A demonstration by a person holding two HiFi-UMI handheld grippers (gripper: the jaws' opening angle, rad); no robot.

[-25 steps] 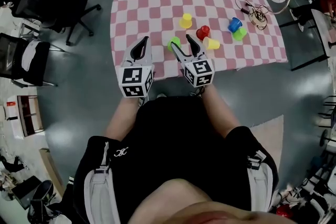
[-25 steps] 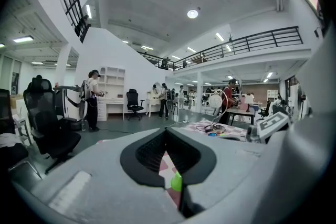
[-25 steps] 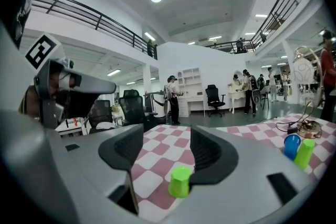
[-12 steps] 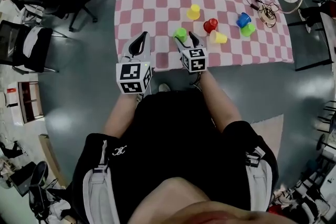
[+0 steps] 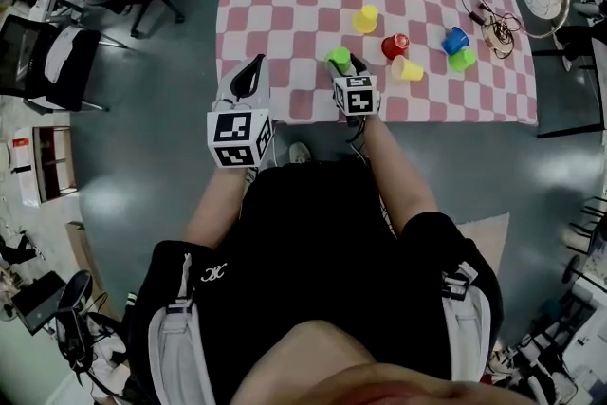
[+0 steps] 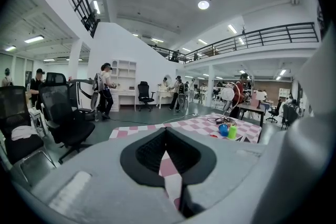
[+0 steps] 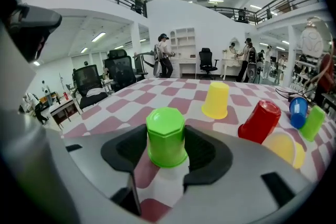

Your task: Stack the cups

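Two spread jaws of the right gripper (image 7: 166, 140) flank the upside-down green cup (image 7: 166, 134); centre it between them, then squeeze gently. The left gripper (image 6: 166, 132) sits pressed together, empty.

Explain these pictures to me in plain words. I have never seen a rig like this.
There is no robot here. A person stands at a table covered with a pink checked cloth and holds a two-jaw tool in each hand. The cubes with square markers are part of those tools.

The head view comes from a camera on the person's head, looking down. The two gripper views come from cameras riding on each tool, looking along its jaws.

The left gripper has its jaws together and holds nothing. The right gripper has its jaws apart on either side of an upside-down green cup, which stands on the cloth.

Farther off are an upside-down yellow cup, a red cup, a second yellow cup on its side, a blue cup, another green cup and some cables.
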